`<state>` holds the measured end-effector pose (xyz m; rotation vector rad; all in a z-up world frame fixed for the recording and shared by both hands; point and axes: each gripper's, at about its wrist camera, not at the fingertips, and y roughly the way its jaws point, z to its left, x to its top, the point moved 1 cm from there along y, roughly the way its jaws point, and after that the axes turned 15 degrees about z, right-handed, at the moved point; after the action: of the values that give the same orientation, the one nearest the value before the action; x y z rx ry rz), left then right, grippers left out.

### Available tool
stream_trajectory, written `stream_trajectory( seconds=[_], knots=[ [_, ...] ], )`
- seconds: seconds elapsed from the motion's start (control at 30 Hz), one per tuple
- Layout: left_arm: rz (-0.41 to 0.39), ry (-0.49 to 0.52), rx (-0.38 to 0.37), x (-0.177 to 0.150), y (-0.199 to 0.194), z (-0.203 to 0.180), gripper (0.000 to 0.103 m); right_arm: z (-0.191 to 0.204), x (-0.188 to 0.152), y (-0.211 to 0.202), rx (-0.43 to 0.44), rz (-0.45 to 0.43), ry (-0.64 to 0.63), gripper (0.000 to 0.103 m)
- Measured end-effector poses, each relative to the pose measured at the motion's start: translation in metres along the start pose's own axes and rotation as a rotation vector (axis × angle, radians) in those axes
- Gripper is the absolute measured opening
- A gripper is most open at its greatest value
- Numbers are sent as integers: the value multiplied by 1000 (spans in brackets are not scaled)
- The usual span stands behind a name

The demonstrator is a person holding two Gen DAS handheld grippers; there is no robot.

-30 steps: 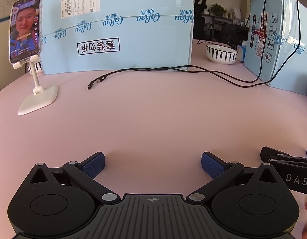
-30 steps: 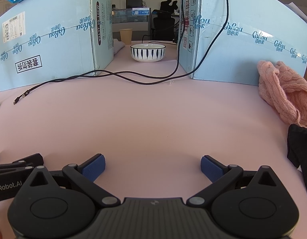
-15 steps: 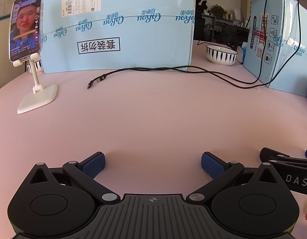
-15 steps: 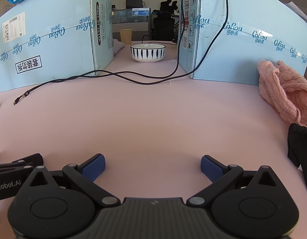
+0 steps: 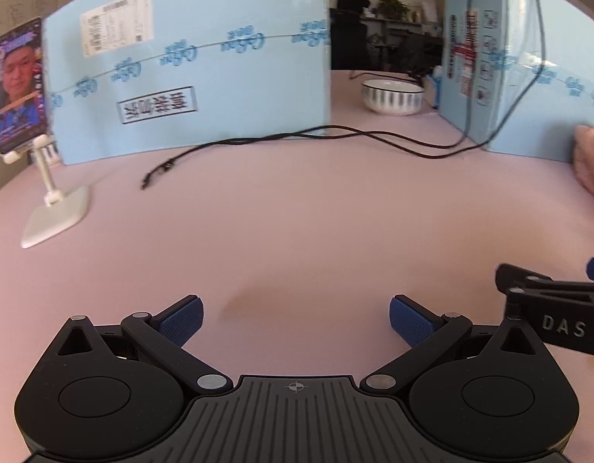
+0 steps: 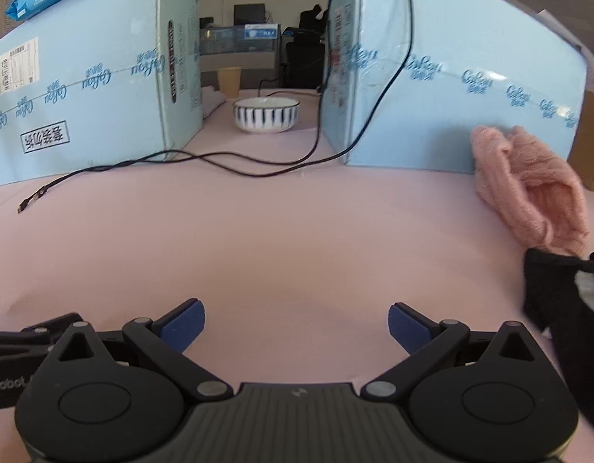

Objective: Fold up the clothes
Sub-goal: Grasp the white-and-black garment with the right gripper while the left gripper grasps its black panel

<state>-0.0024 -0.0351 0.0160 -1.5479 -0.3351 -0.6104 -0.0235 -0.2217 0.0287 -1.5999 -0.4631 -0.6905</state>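
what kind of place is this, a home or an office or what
Probably an office used as a recording space: office chairs and desks sit behind the pink table, with shipping cartons walling it in and a phone on a stand.

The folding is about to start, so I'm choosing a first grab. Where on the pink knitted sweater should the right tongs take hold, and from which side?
Grip the raised fold at the near left edge of the pink sweater, coming from the open table on its left. It lies crumpled against the blue box, with the black garment at its near end, so only that side looks free.
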Motion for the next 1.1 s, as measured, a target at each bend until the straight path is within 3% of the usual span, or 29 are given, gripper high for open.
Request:
stream_trajectory(
  seconds=[0.1, 0.2, 0.37, 0.5, 0.67, 0.83, 0.9, 1.0, 1.1],
  knots=[
    [-26, 86, -52, 1, -15, -20, 103, -40, -2, -27, 7, -78, 87, 103],
    [-10, 151, -185, 6, -26, -40, 103, -85, -8, -56, 44, -162, 185, 103],
    [90, 223, -435, 15, -24, -81, 103, -170, -33, -95, 84, -264, 357, 103],
    [133, 297, -505, 18, -18, -124, 103, -240, -60, -108, 100, -226, 552, 103],
    [271, 393, -636, 18, -11, -189, 103, -296, -95, -104, 140, -181, 721, 103],
    [317, 517, -682, 11, -6, -256, 103, -340, -129, -93, 184, -143, 858, 103],
    [335, 512, -676, 12, 1, -273, 103, -357, -143, -89, 202, -128, 913, 102],
    [271, 529, -634, 11, 3, -293, 96, -366, -144, -76, 231, -138, 945, 103],
    [245, 507, -655, 12, 5, -303, 87, -366, -143, -68, 250, -168, 955, 103]
  ],
)
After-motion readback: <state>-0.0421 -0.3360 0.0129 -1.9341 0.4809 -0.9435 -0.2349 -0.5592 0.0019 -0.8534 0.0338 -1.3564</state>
